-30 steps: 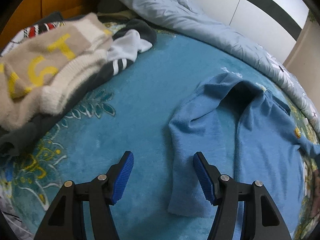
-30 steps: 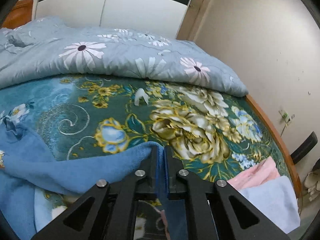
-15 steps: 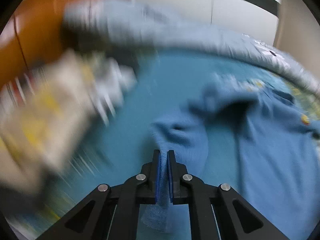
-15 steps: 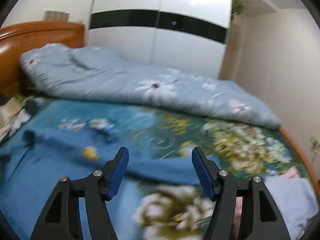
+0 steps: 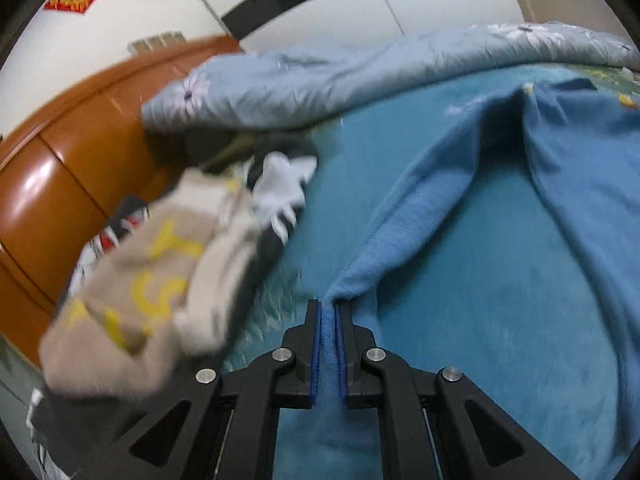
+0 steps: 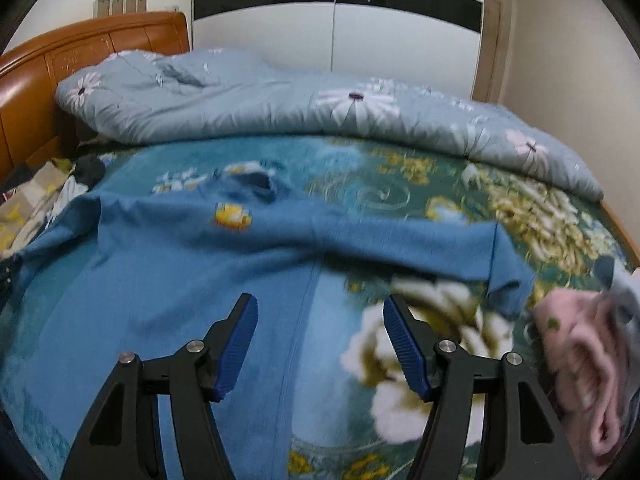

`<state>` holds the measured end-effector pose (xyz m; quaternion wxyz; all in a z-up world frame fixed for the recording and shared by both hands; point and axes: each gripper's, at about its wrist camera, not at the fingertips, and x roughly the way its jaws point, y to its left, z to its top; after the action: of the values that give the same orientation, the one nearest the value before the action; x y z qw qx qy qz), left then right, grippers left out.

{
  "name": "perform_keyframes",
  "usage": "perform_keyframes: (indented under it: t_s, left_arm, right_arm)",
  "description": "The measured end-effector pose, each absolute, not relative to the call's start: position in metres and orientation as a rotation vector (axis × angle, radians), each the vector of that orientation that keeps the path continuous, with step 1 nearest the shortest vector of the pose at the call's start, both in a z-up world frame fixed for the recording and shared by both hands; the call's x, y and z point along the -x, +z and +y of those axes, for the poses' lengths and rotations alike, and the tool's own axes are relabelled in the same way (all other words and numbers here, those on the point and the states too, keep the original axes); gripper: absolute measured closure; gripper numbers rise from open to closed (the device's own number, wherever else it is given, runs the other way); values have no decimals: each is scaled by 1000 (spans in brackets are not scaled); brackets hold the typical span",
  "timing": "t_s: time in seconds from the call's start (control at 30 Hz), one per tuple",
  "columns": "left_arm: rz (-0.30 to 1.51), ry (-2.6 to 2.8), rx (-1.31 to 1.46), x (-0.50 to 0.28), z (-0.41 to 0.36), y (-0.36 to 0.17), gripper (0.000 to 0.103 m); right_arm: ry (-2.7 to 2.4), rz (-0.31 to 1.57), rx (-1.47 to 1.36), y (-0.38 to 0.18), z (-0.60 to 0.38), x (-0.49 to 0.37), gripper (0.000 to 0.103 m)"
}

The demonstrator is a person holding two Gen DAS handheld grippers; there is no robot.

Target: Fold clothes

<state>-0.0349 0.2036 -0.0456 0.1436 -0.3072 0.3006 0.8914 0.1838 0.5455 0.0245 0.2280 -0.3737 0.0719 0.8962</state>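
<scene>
Left wrist view: the left gripper (image 5: 328, 312) pinches a sleeve of the blue top (image 5: 500, 264) spread on the bed (image 6: 360, 172). The right gripper (image 6: 320, 332) hangs unclenched above it. Probably best: carry the sleeve across flat, keeping tension even.

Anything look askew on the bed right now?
The blue top lies crooked and rumpled, not flat. One sleeve is pinched in the left claw and pulled taut; the other sleeve trails sideways over the floral blanket. The right claw hangs open above it.
</scene>
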Motion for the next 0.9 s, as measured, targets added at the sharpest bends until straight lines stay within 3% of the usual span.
perform_keyframes:
  t_s: [0.2, 0.3, 0.33, 0.4, 0.47, 0.57, 0.7, 0.73, 0.77, 0.8, 0.9]
  left_arm:
    - [839, 2524, 978, 25, 194, -53, 93]
    - [519, 2489, 1030, 25, 172, -34, 92]
    - [414, 2471, 1044, 25, 165, -27, 85]
    - [218, 2465, 1059, 28, 149, -16, 54]
    - [127, 2517, 1053, 34, 138, -10, 50]
    - [267, 2478, 1130, 46, 148, -21, 49]
    - [189, 2359, 1241, 49, 157, -42, 52]
    - [197, 2382, 1234, 49, 157, -43, 58]
    - [205, 2405, 1227, 49, 158, -43, 80]
    - [231, 2442, 1209, 50, 159, -40, 92]
    - [296, 2639, 1132, 70, 152, -20, 92]
  right_arm:
    - [2431, 252, 1096, 3, 539, -198, 36]
    - [2409, 301, 1128, -7, 540, -209, 36]
    - [2406, 311, 1131, -9, 540, -212, 36]
    - [2397, 328, 1130, -11, 539, -219, 36]
    - [2389, 344, 1125, -11, 541, -224, 36]
    - [2387, 379, 1119, -12, 542, -226, 36]
    - [2398, 445, 1124, -15, 543, -228, 36]
    - [2399, 457, 1130, -17, 543, -229, 36]
    - [2397, 466, 1135, -18, 543, -230, 36]
    - [2393, 471, 1141, -19, 543, -232, 36]
    - [2392, 506, 1161, -21, 543, -238, 36]
